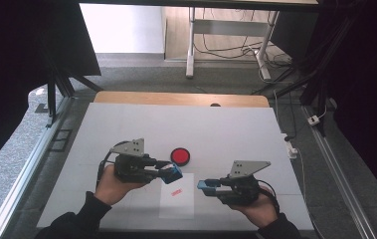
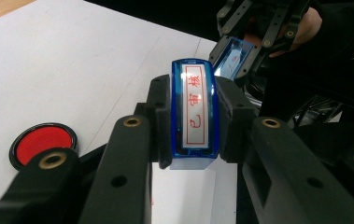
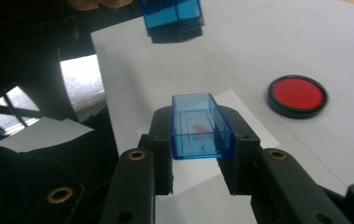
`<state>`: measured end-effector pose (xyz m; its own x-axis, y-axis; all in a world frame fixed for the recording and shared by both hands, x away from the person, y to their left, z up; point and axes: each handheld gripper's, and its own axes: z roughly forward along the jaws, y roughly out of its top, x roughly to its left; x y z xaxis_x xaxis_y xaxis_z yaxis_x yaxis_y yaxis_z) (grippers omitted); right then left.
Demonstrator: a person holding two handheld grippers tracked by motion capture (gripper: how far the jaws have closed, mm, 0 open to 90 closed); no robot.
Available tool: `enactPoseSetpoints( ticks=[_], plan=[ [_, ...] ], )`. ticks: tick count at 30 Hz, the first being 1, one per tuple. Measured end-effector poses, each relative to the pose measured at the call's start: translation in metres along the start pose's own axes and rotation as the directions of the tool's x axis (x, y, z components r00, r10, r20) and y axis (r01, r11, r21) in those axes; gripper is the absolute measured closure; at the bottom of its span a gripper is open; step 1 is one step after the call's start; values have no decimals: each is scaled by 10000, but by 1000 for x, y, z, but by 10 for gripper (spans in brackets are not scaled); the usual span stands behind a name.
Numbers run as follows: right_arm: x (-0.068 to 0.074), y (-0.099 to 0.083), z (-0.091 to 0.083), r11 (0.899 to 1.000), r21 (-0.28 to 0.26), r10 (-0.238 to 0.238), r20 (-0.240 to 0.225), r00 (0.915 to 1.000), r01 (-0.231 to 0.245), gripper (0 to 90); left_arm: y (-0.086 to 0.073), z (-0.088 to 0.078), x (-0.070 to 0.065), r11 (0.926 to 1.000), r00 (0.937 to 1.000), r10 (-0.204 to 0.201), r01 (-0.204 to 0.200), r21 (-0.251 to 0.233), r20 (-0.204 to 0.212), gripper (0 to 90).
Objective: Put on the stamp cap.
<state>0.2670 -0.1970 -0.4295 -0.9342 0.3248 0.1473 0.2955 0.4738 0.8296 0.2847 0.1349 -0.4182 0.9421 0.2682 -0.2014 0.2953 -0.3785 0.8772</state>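
One blue stamp (image 2: pixel 194 116) is sitting tight between the two black jaws of the left gripper (image 1: pixel 168 171), and the jaws are pressing on its two sides. In the left gripper view its top label is facing the camera, white with red signs inside a red box. One blue see-through cap (image 3: pixel 201 126) is sitting between the two jaws of the right gripper (image 1: pixel 207 186), and those jaws are squeezing it from both sides too. The cap is an open little box, and some red marks are showing through its walls. The two grippers are pointing at each other over the table (image 1: pixel 126 129), with the stamp and the cap near but not touching. Under the gap between them one small sheet of white paper (image 1: pixel 177 205) is lying flat, and one small red print (image 1: pixel 175 192) is showing on it, just below the stamp. One round red ink pad (image 1: pixel 180 156) with a black rim is resting just past the tip of the left gripper, a bit farther from the right gripper. One hand is holding each gripper, so two hands are showing, the left hand (image 1: pixel 112 185) and the right hand (image 1: pixel 256 208), both in dark sleeves.
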Motion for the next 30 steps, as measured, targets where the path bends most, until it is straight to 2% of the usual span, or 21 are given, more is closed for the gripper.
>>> enactPoseSetpoints(
  ticks=[7, 13, 22, 30],
  plan=[
    [1, 9, 18, 9990, 170, -406, -551, 9977, 416, 683, 1, 0, -2, 9998, 9997, 213, -213, -43, 152, 701],
    [-1, 13, 29, 9987, 189, -463, -926, 9946, 482, 683, 0, 0, -4, 9965, 9961, 831, -831, -28, 298, 702],
    [-4, 16, 48, 9983, 240, -474, -1781, 9829, 525, 683, 1, 0, -6, 9938, 9918, 1108, -1100, -155, 642, 702],
    [-3, 21, 59, 9971, 146, -707, -2067, 9758, 753, 684, 2, -1, -8, 9898, 9860, 1425, -1412, -207, 870, 703]
  ],
)
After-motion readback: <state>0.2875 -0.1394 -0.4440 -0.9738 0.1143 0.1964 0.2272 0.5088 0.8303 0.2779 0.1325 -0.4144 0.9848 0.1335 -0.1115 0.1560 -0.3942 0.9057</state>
